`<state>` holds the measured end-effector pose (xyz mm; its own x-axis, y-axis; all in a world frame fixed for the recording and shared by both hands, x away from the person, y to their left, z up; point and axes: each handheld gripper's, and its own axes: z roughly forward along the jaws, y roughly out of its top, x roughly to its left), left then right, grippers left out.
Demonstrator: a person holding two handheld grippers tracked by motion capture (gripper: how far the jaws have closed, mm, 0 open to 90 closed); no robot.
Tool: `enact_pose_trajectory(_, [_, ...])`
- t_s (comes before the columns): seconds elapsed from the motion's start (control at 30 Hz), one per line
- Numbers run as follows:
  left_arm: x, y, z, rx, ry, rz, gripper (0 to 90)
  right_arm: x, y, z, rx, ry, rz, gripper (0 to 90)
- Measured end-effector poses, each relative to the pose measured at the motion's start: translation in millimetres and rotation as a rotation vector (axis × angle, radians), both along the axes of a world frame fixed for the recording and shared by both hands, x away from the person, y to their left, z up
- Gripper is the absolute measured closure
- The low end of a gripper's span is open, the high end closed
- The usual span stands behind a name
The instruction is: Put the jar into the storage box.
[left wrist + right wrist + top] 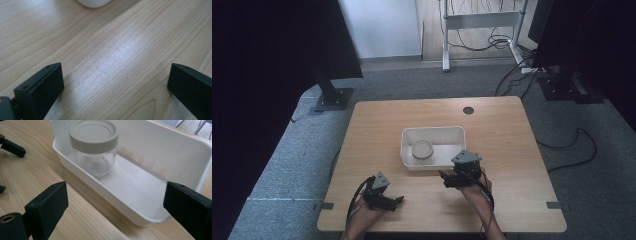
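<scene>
The tabletop (377,120) is being viewed from high above its near edge, looking forward and down, with the white tray (407,150) at mid-frame. The tray (175,152) is being framed from close by, low, across its near wall by the right gripper view. Bare wood just short of the tray (93,3) is being shown, very near, by the left gripper view.
</scene>
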<state>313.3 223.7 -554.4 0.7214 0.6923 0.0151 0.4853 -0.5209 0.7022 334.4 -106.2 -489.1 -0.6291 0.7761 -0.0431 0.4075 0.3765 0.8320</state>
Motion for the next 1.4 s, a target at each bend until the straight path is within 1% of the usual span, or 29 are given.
enact_pose_trajectory(0.23, [0.0,0.0,0.0,0.000,0.000,0.000,0.3,-10.4,-14.7,-3.3,-0.011,-0.006,-0.010,5.3])
enact_pose_trajectory(0.5, [-0.1,-0.2,0.0,0.001,0.000,0.002,0.3,-23.6,-33.3,-9.2,-0.011,-0.017,-0.025,5.7])
enact_pose_trajectory(0.9, [-0.1,-0.2,0.0,0.001,0.000,0.002,0.3,-39.8,-59.0,-21.2,-0.007,0.000,-0.067,5.7])
enact_pose_trajectory(1.17, [-0.2,-0.4,0.0,0.000,0.000,0.004,0.3,-51.9,-75.8,-31.9,-0.018,0.026,-0.099,5.7])
enact_pose_trajectory(1.4, [-0.3,-0.4,0.0,0.001,0.000,0.004,0.3,-61.6,-87.9,-48.1,-0.043,0.079,-0.117,5.7])
